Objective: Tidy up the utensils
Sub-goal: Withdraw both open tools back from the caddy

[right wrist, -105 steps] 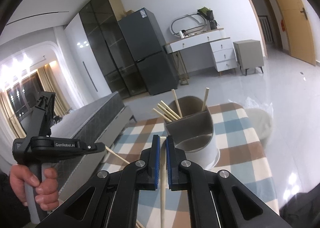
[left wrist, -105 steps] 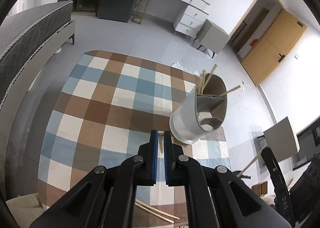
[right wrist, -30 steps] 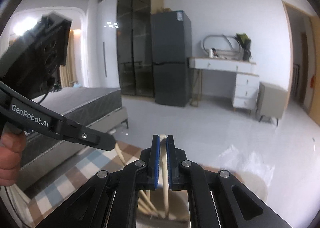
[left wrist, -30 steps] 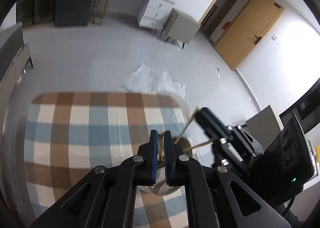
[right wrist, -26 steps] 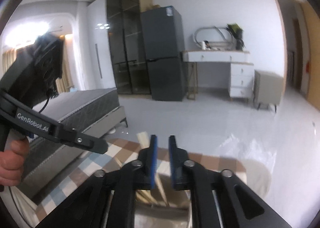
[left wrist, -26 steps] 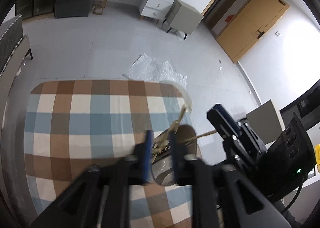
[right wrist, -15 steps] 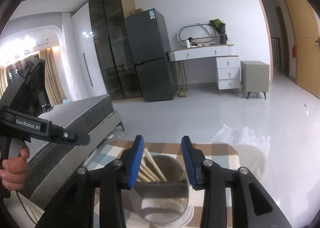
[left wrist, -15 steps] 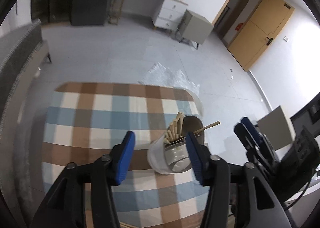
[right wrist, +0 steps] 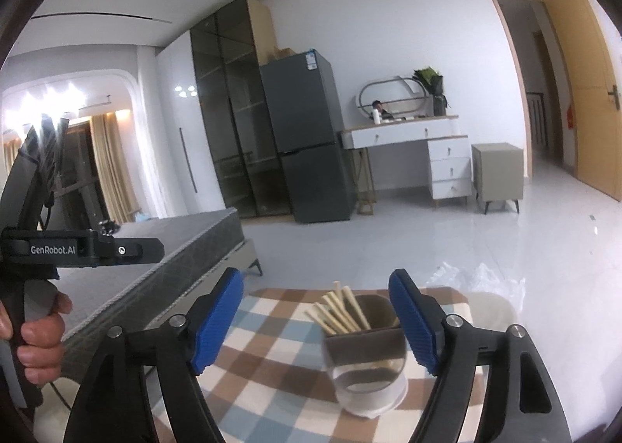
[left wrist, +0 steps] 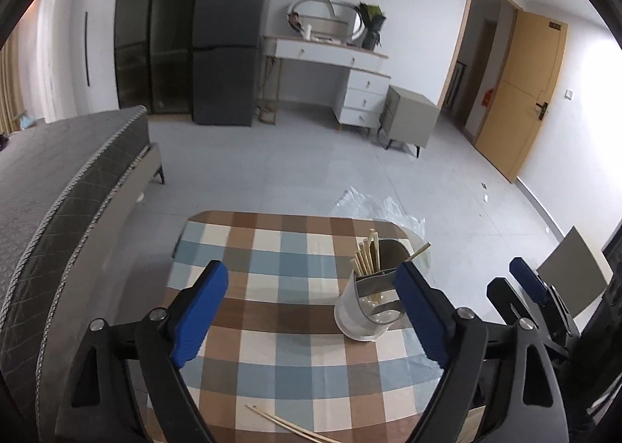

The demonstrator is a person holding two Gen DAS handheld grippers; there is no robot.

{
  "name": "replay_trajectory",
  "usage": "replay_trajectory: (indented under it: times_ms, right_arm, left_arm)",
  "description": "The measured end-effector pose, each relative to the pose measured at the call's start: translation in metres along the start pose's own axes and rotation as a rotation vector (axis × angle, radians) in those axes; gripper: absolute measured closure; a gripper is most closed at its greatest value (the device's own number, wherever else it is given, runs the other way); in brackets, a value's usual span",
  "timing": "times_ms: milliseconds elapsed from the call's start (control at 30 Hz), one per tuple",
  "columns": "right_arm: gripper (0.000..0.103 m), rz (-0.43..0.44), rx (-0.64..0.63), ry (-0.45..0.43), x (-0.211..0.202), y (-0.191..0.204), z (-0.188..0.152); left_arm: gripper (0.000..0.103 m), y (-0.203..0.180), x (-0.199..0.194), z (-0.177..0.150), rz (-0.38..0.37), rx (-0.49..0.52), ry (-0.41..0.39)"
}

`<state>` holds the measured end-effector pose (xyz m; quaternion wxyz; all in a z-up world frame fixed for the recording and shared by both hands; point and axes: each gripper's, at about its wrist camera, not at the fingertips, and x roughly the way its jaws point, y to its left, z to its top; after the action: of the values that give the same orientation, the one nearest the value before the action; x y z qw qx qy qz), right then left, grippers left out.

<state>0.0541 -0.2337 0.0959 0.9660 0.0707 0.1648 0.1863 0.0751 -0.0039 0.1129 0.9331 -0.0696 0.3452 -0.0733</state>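
we find both the left gripper and right gripper just spread, empty, above the holder; next, fetching the loose chopsticks.

Both rigs look the same: the left claw and right claw have glossy black plastic arms, silver pivot screws and ribbed blue pads. White "GenRobot.AI" lettering runs along the left one's black body, above a grey handle in the person's hand.
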Motion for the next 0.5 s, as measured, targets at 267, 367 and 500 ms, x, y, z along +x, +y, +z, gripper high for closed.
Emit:
replay_trajectory:
  times_ms: [267,367,500]
  right_arm:
    - [0.009,0.011,-0.017,-0.043,-0.028,0.026,-0.007]
    - [0.007,0.016,-0.024,-0.045,-0.036,0.033,-0.016]
    - [0.003,0.011,-0.031,-0.045,-0.039,0.040,-0.024]
  left_arm:
    - [0.008,0.009,-0.026,-0.028,0.040,0.033,-0.101]
    - [0.008,0.013,-0.032,-0.039,0.048,0.027,-0.124]
    - [0.007,0.021,-0.035,-0.055,0.049,0.015,-0.166]
